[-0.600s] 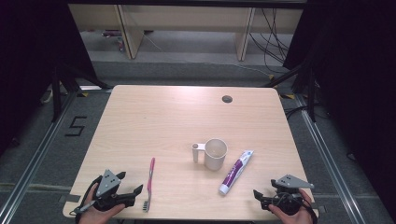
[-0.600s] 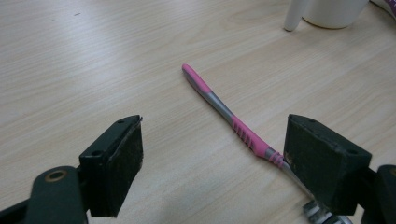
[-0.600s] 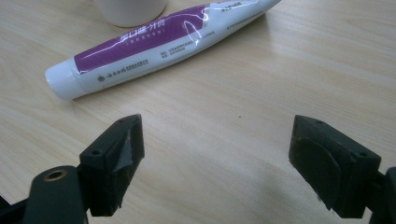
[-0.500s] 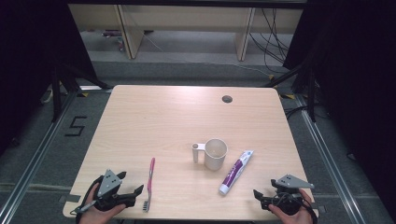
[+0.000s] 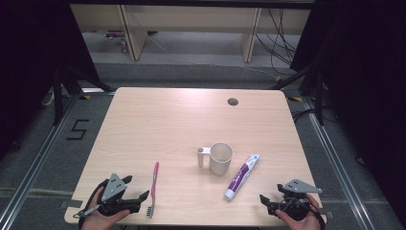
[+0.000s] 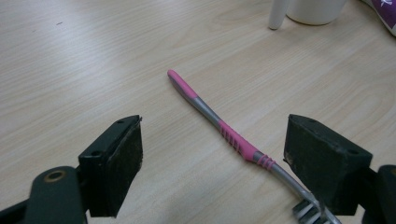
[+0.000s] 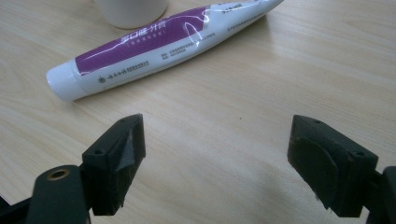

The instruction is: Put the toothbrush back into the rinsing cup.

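Between my left gripper's (image 6: 212, 161) spread jaws lies the pink toothbrush (image 6: 219, 123), unpinched; just beyond my right gripper (image 7: 215, 161), jaws equally wide, rests the toothpaste tube (image 7: 159, 39).

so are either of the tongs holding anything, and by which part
Nothing is held. The left tongs stand open beside the toothbrush; the right tongs stand open short of the toothpaste tube.

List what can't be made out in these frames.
- Toothbrush bristles: left gripper view, cut by the bottom edge and the jaw.
- Cup: right gripper view, cut by the top edge.
- Toothpaste tube small print: too small to read.
- Cup's inside: high view, too small.
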`<state>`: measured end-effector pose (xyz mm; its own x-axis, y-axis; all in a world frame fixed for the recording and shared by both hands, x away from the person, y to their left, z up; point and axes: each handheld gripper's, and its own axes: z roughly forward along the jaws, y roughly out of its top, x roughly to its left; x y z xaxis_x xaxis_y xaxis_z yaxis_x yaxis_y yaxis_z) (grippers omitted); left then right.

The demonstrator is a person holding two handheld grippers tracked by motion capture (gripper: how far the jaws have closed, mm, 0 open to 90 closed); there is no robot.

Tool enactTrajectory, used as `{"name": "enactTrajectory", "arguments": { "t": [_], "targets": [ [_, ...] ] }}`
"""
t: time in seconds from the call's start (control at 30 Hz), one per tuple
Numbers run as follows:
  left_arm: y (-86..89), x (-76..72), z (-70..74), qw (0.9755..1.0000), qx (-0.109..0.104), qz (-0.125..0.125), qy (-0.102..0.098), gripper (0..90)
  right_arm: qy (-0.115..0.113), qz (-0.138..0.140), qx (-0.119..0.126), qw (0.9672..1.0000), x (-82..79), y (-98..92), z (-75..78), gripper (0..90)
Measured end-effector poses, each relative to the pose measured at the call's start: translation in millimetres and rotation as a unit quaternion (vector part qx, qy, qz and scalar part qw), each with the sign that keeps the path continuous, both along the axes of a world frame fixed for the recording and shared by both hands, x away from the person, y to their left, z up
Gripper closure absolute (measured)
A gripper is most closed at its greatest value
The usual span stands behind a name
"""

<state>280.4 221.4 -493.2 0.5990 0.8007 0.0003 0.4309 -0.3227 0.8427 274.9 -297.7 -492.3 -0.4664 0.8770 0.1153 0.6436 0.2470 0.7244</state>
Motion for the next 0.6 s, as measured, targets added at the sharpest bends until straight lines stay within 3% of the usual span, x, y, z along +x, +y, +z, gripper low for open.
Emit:
{"name": "enactTrajectory", "arguments": {
  "t": [0.03,0.07,0.1,0.23,0.3,0.33,0.4,0.43,0.5,0.53,0.6],
  "targets": [
    [-0.6,2.0,3.1,1.0,0.004,-0.004,-0.001,19.3,0.01,0.001,0.006,0.9999,-0.1,0.2,-0.5,20.4],
    [-1.0,3.5,4.8,0.9999,0.002,-0.007,-0.007,19.7,-0.008,0.01,-0.005,0.9999,1.8,-2.3,-1.1,20.5],
    [-1.5,4.1,7.8,0.9999,0.003,-0.01,-0.009,20.4,-0.011,0.007,-0.007,0.9999,0.9,-2.4,0.2,20.6],
    [-2.8,8.3,14.1,0.9992,0.011,-0.034,-0.018,26.7,0.007,0.002,0.009,0.9999,0.0,1.1,-1.4,20.7],
    [-4.7,12.5,16.4,0.9984,0.019,-0.047,-0.025,28.0,0.003,0.009,0.005,0.9999,1.7,-0.4,-2.0,20.9],
    [-6.9,18.9,17.6,0.996,0.031,-0.072,-0.043,40.1,-0.006,0.011,0.0,0.9999,2.8,-0.9,-2.6,21.0],
    [-7.6,21.2,18.5,0.9948,0.044,-0.078,-0.047,50.7,-0.005,0.013,0.0,0.9999,2.7,-1.0,-2.8,21.3],
    [-9.3,22.7,18.8,0.9938,0.05,-0.088,-0.047,50.7,-0.005,0.013,0.0,0.9999,2.7,-1.0,-2.8,21.3],
    [-14.3,25.5,18.1,0.9914,0.064,-0.102,-0.052,70.7,-0.002,0.014,0.0,0.9999,2.7,-0.7,-2.7,21.4],
    [-16.0,27.7,18.8,0.9891,0.083,-0.11,-0.053,70.7,-0.002,0.014,0.0,0.9999,2.7,-0.7,-2.7,21.4],
    [-24.1,36.0,17.5,0.9856,0.102,-0.125,-0.051,80.4,-0.009,0.013,-0.009,0.9998,2.6,0.0,-2.5,21.7]
  ]
}}
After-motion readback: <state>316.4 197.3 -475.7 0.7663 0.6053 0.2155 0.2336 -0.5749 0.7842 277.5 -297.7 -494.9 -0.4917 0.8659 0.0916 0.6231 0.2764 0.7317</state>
